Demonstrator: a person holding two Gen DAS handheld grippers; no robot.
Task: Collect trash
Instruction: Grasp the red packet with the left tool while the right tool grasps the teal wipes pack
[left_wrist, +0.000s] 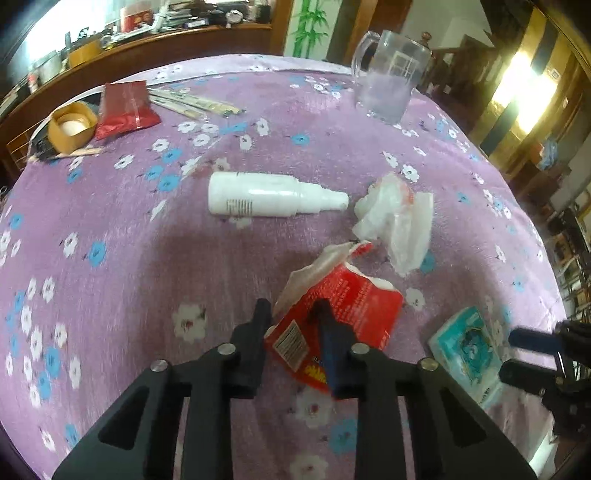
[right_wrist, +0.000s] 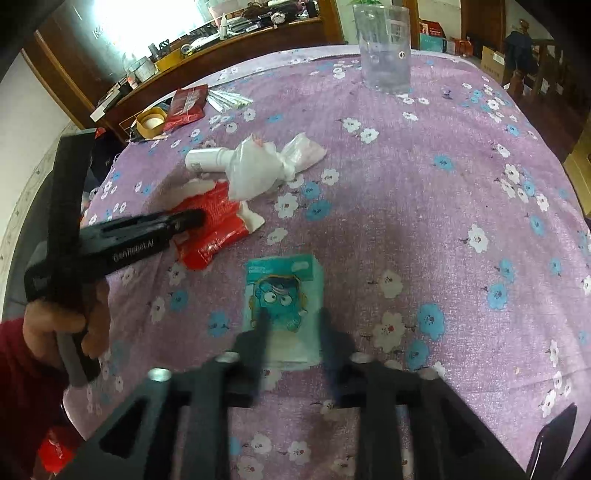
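A torn red snack wrapper lies on the purple floral tablecloth. My left gripper is open, its fingers on either side of the wrapper's near corner. It shows from the side in the right wrist view over the wrapper. A teal tissue pack lies flat in front of my right gripper, which is open with its fingers astride the pack's near half. The pack shows in the left wrist view too. A crumpled white plastic bag and a white bottle lie beyond.
A clear plastic jug stands at the far edge. At the far left are a red pouch, wrapped chopsticks and a tape roll. A wooden sideboard with clutter runs behind the table.
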